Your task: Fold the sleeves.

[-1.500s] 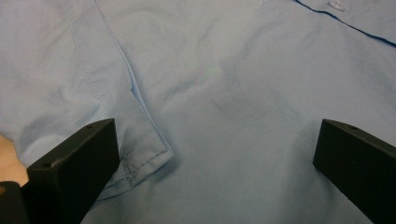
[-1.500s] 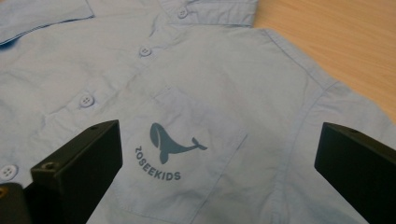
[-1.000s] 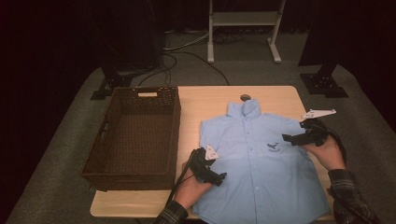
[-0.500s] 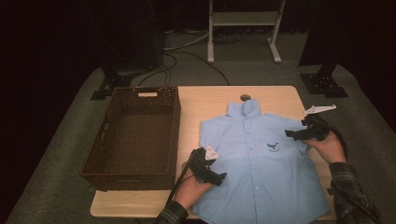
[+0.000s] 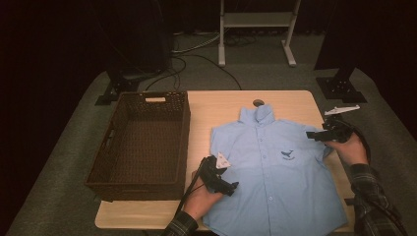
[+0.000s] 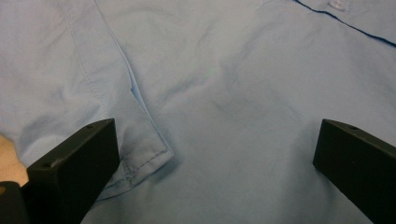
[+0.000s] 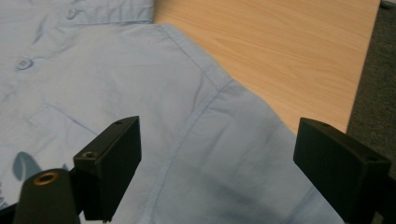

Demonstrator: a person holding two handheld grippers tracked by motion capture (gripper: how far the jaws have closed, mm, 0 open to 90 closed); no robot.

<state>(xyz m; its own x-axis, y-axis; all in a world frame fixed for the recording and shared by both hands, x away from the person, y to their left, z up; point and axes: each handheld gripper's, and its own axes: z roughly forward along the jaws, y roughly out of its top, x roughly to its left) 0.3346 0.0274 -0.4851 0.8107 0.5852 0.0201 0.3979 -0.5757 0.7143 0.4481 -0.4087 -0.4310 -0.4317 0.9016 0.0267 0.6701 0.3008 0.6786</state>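
Since the earlier high view, the right gripper (image 5: 314, 134) has slid outward from the chest of the light-blue shirt (image 5: 275, 177) to its shoulder and sleeve at the desk's right side, and its jaws have just been closing a little, though they stand wide with nothing pinched between them. Nearest the person, the left gripper (image 5: 231, 187) rests low on the shirt's left side by the short sleeve; in the left gripper view its jaws are spread wide over flat cloth, with the sleeve hem (image 6: 144, 163) lying just inside the left jaw. No fabric is gripped there either. The shirt lies face up and buttoned on the desk (image 5: 226, 105), collar pointing away from the person, a small whale emblem (image 5: 287, 155) on the chest. Farther left, a dark wicker basket (image 5: 113, 162) sits on the desk just beside the shirt, with nothing showing inside it.

By my judgement the work is at its start: the shirt is spread and both grippers are taking station at the sleeves, likely for a first fold. The next move calls for each gripper to come down onto a sleeve edge, close on one layer of fabric without bunching the body beneath, then lift and carry the sleeves inward together.
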